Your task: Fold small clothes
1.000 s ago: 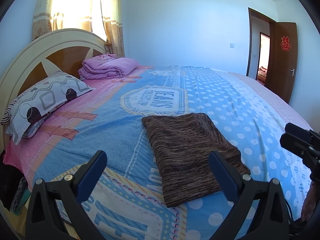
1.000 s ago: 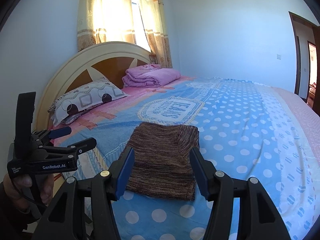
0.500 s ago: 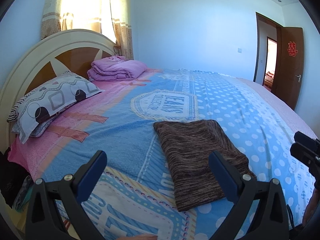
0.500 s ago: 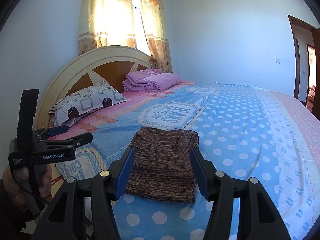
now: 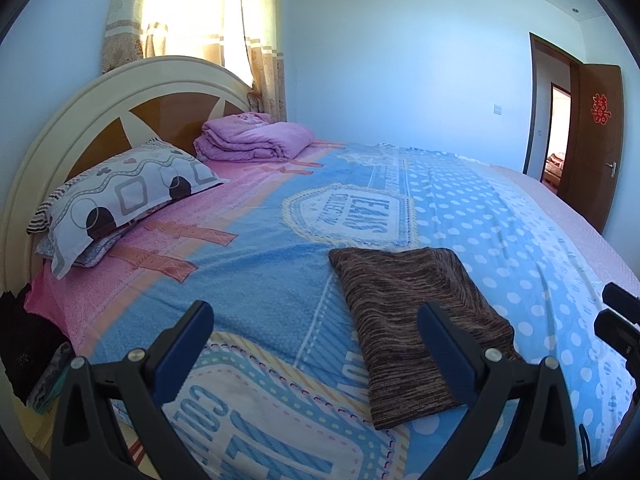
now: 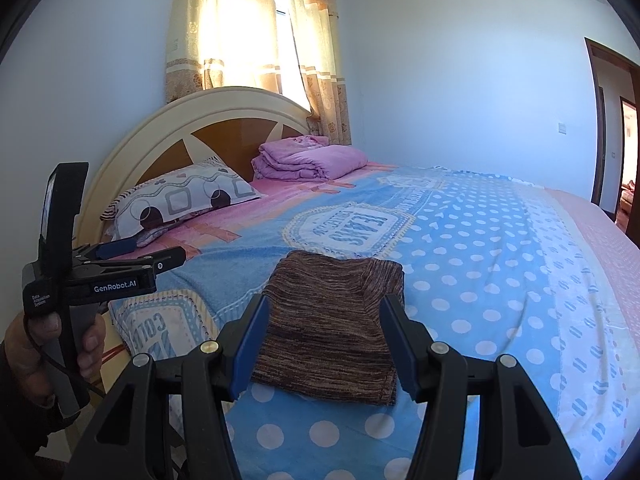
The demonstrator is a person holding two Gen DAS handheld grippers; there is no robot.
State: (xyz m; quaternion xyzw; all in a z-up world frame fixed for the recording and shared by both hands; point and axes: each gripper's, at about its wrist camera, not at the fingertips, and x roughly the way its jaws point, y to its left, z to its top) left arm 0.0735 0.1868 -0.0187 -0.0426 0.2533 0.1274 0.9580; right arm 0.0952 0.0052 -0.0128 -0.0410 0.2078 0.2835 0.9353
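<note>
A brown striped knit garment [image 5: 404,320] lies folded into a flat rectangle on the blue and pink bedspread [image 5: 260,280], near the bed's near edge. It also shows in the right wrist view [image 6: 332,320]. My left gripper [image 5: 314,328] is open and empty, held above the bed to the garment's left; its right finger overlaps the garment in view. My right gripper [image 6: 322,320] is open and empty, held back from the garment's near edge. The left gripper also shows in the right wrist view [image 6: 132,258], held in a hand.
A patterned pillow [image 5: 120,196] and a folded purple quilt [image 5: 252,136] lie by the cream headboard [image 5: 80,120]. Dark clothes [image 5: 24,340] sit at the bed's left side. An open brown door [image 5: 592,140] is at the far right.
Both grippers have drawn back and tilted up from the bed, so the garment sits lower and smaller in view. The garment has not moved. Both stay open.
</note>
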